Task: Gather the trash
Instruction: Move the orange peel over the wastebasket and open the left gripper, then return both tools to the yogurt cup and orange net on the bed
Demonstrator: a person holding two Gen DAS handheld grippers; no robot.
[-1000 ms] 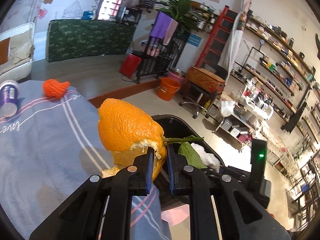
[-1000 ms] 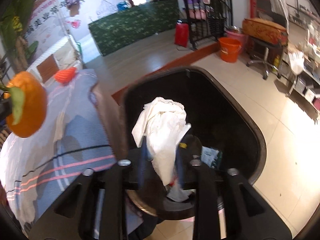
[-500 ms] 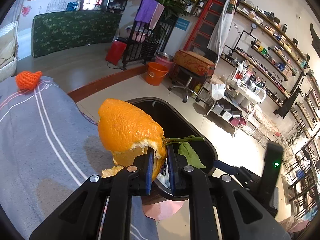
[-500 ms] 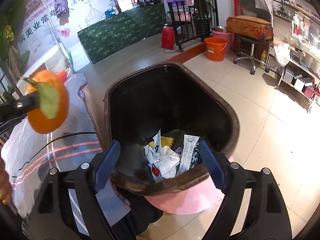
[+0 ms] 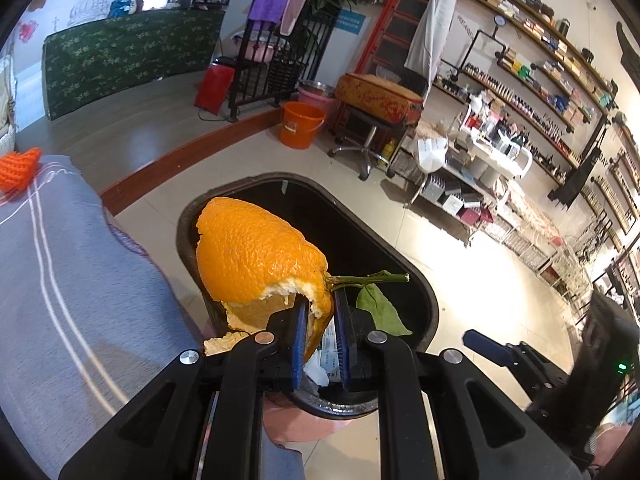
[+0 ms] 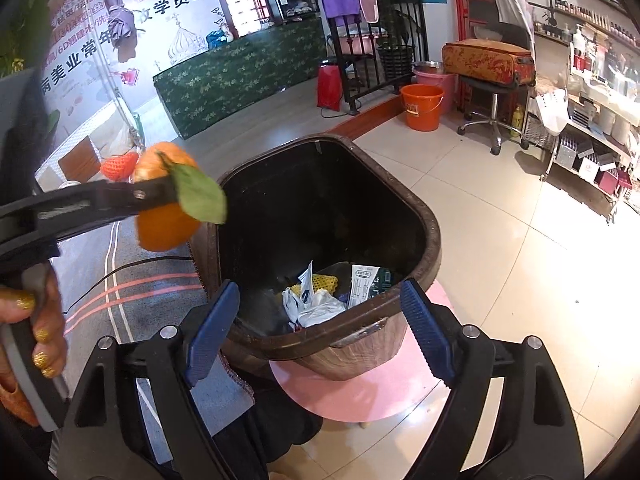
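My left gripper point(image 5: 320, 336) is shut on a large piece of orange peel point(image 5: 256, 256) with a green stem and leaf point(image 5: 380, 310). It holds the peel over the near left rim of the dark trash bin point(image 5: 428, 300). In the right wrist view the same orange peel point(image 6: 166, 216) hangs at the bin's left edge, gripped by the left gripper point(image 6: 160, 194). My right gripper point(image 6: 320, 332) stands open with nothing between its fingers, just before the brown trash bin point(image 6: 434, 232). White tissue and wrappers point(image 6: 316, 300) lie at the bin's bottom.
A grey striped cloth point(image 5: 60, 280) covers the table left of the bin, with an orange foam net point(image 5: 18, 166) at its far end. The bin stands on a pink stool point(image 6: 372, 392). An orange bucket point(image 5: 300, 124) and a swivel stool point(image 5: 372, 120) stand farther off on the tiled floor.
The right gripper opened and the white tissue dropped into the bin, then it pulled back a little. The left gripper carried the orange peel from over the cloth to the bin's edge.
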